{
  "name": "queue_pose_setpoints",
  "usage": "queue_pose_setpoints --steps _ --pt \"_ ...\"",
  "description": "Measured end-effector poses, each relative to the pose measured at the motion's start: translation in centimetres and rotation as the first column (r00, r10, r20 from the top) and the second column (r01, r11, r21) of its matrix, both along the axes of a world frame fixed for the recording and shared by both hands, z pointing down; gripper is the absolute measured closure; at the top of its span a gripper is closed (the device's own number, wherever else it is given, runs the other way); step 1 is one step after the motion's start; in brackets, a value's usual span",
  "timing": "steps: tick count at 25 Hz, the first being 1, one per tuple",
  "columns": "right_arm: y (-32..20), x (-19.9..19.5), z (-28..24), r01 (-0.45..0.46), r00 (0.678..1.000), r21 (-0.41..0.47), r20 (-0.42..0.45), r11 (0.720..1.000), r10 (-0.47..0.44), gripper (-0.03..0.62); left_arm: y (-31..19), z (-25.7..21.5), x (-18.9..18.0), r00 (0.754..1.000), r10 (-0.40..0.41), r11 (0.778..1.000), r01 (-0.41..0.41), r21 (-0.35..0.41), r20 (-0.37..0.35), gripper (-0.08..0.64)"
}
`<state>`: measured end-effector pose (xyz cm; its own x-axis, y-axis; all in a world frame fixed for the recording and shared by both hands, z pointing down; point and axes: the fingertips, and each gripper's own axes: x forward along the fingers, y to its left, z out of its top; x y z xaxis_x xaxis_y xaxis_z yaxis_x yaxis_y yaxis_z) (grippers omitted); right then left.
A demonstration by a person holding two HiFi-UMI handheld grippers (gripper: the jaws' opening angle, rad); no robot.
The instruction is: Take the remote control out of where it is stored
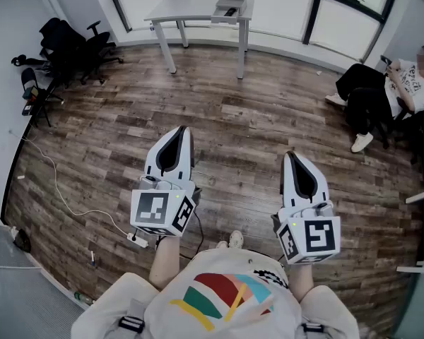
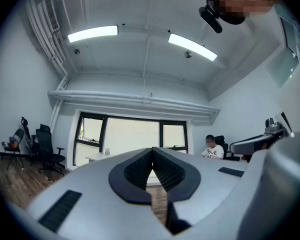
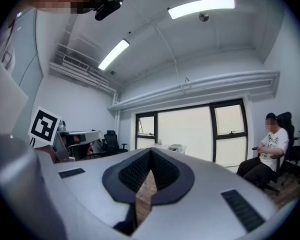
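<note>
Holding both my tongs out over the wooden floor (image 1: 254, 119).
I'm seeing left tongs (image 1: 183, 130) and right tongs (image 1: 292, 156) pressed together, pinching nothing.

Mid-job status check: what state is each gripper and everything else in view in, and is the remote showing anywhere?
Left gripper: shut, empty, held about level.
Right gripper: shut, empty, held level.
Table: upright by the window, a grey device on top.
Office chairs: unoccupied, by the left wall.
Seated person: sitting at the right.
Remote control: not in view.
</note>
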<state>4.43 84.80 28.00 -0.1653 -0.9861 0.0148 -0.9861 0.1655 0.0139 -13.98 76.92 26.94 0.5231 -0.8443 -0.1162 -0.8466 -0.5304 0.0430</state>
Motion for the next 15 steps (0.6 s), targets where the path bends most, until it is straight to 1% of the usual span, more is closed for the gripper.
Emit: queue_pose_setpoints --steps 5,10,15 --pt "-0.68 -0.33 0.29 0.017 1.000 0.007 0.004 1.000 -0.017 0.592 -0.03 -0.24 0.34 0.998 -0.015 0.999 0.013 0.040 0.055 0.551" --pt "-0.85 -0.49 0.89 0.030 0.999 -0.001 0.018 1.000 -0.030 0.592 0.30 0.04 0.02 0.998 -0.017 0.999 0.015 0.033 0.053 0.551" --pt "-0.72 -0.01 0.68 0.037 0.998 0.022 0.055 0.999 -0.038 0.592 0.18 0.31 -0.07 0.999 -0.028 0.999 0.027 0.017 0.047 0.551"
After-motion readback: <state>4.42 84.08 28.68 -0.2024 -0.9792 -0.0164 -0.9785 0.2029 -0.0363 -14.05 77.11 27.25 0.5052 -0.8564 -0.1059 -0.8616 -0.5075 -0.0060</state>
